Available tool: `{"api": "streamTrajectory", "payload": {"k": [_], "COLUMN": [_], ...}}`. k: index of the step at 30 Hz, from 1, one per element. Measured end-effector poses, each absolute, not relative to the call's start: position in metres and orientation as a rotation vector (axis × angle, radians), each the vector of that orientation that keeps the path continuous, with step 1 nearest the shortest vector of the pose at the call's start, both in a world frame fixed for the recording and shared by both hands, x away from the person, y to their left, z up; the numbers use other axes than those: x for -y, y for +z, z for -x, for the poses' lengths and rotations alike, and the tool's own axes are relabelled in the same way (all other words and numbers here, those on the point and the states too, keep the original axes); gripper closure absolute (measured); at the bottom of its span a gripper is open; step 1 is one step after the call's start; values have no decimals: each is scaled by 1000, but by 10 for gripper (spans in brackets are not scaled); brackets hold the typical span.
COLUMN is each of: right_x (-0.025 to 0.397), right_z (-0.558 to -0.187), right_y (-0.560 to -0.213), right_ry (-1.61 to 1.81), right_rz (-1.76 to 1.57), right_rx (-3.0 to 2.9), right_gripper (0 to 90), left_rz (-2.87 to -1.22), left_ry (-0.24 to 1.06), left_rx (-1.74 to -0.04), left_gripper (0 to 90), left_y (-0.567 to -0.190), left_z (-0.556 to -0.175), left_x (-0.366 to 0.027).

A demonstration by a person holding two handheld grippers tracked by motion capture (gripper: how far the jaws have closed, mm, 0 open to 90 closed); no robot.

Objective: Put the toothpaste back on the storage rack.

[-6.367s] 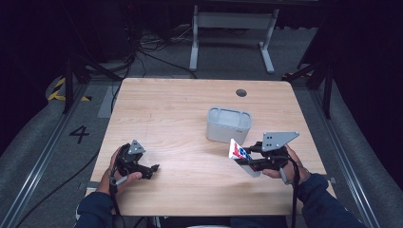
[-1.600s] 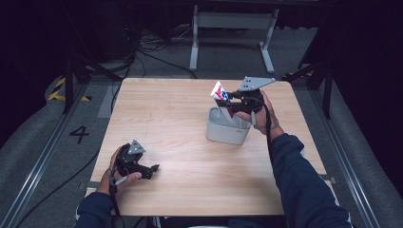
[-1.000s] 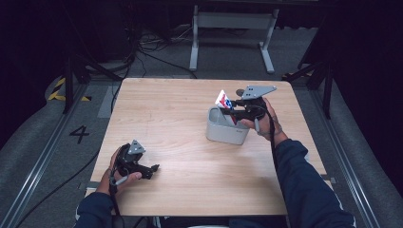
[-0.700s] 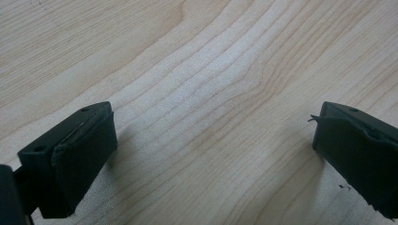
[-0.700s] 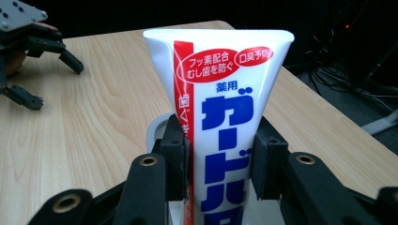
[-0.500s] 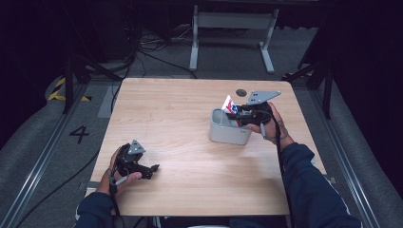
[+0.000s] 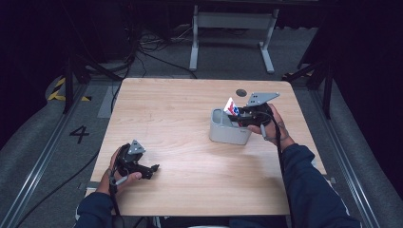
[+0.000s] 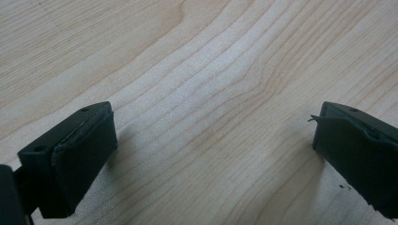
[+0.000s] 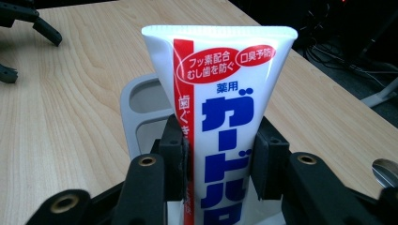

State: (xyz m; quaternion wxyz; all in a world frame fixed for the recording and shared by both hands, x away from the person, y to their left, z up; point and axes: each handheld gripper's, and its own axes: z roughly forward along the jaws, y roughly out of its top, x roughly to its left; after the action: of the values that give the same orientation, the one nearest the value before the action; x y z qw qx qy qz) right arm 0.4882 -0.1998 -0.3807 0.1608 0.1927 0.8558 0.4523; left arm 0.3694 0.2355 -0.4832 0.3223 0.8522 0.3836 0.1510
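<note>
White plastic toothpaste tube with red stripe, blue lettering (image 9: 220, 117) pinched between my right gripper (image 9: 219, 157) pads at mid-body, flat crimped end up, lower end inside grey plastic holder (image 9: 141, 105) below fingers. Judge it light, soft, squashy, glossy-slick: grip flat faces, gentle squeeze. Left gripper (image 8: 211, 145) fingers spread wide over pale wooden table (image 8: 197, 70), holding nothing.

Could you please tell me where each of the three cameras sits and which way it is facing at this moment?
High view: above the person's side, looking forward and down on the table; forearms, both hands, left tool and right tool show.
Left tool view: rides the left tool, facing bare wood; open jaws show.
Right tool view: rides the right tool, facing the toothpaste tube over the grey holder.
Shared: high and right tool views both show tube and holder.
</note>
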Motion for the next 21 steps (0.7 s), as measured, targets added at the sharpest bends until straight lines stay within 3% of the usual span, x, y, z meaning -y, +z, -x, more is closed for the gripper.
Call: {"api": "streamTrajectory", "payload": {"k": [21], "right_x": [186], "right_z": [-485], "right_y": [-384], "right_ry": [1229], "right_rz": [-519], "right_rx": [-2497], "right_gripper": [581], "left_rz": [-2231], "left_ry": [387], "left_rx": [-1018], "left_gripper": [5], "left_y": [-483], "left_z": [-369], "left_x": [-235]}}
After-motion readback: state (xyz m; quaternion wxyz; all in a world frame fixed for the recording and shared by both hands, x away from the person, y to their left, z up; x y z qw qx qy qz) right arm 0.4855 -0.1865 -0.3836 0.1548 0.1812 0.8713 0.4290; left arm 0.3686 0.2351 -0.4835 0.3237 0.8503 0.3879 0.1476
